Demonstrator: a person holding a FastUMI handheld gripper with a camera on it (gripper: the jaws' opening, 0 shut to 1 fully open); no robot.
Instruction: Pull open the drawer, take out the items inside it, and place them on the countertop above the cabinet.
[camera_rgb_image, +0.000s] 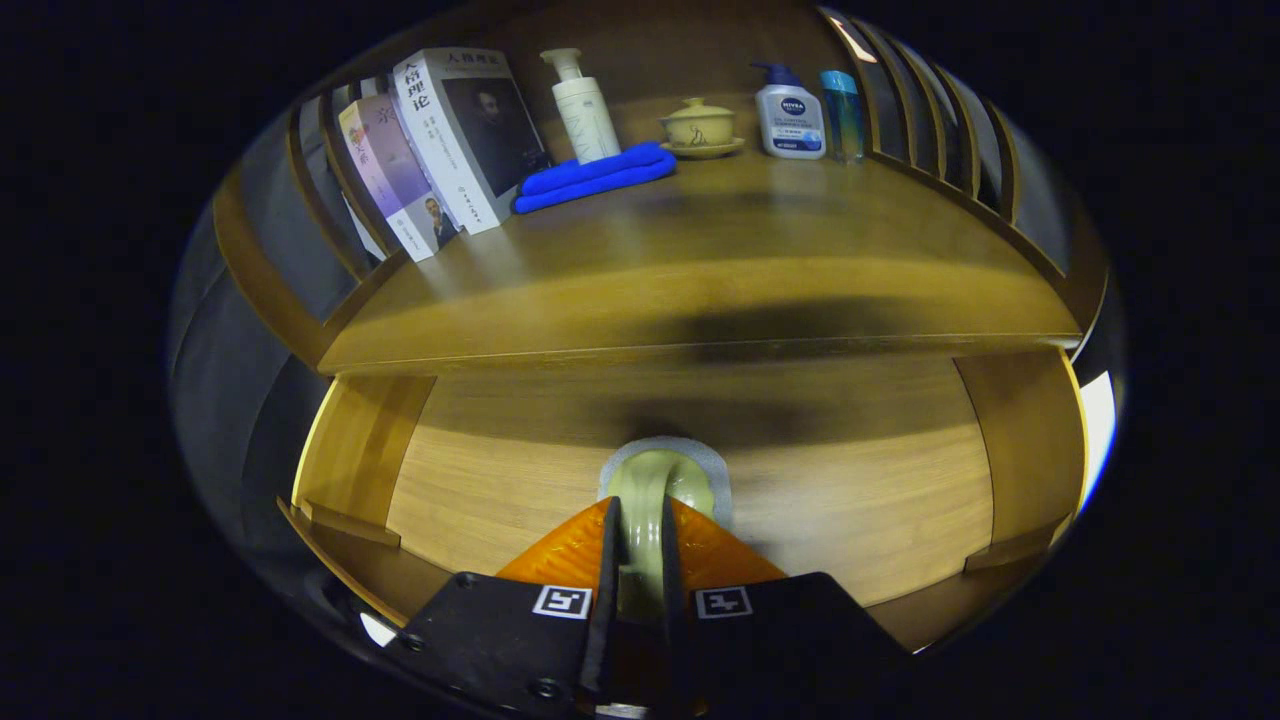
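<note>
The wooden drawer (850, 490) stands pulled open below the countertop (720, 270). My gripper (641, 512) is down inside the drawer, its two orange fingers (570, 555) pressed close on a pale green, rounded ceramic piece (662, 478). The piece curves up just ahead of the fingertips and has a grey-white edge around it. Its lower part is hidden between the fingers, so I cannot tell whether it rests on the drawer floor or is lifted. The rest of the drawer floor shows bare wood.
At the back of the countertop are leaning books (450, 140), a white pump bottle (585, 105), a folded blue cloth (595, 175), a yellow lidded tea bowl (700, 127), a white-and-blue pump bottle (790, 115) and a teal bottle (843, 115). Slatted wooden rails (940, 130) flank both sides.
</note>
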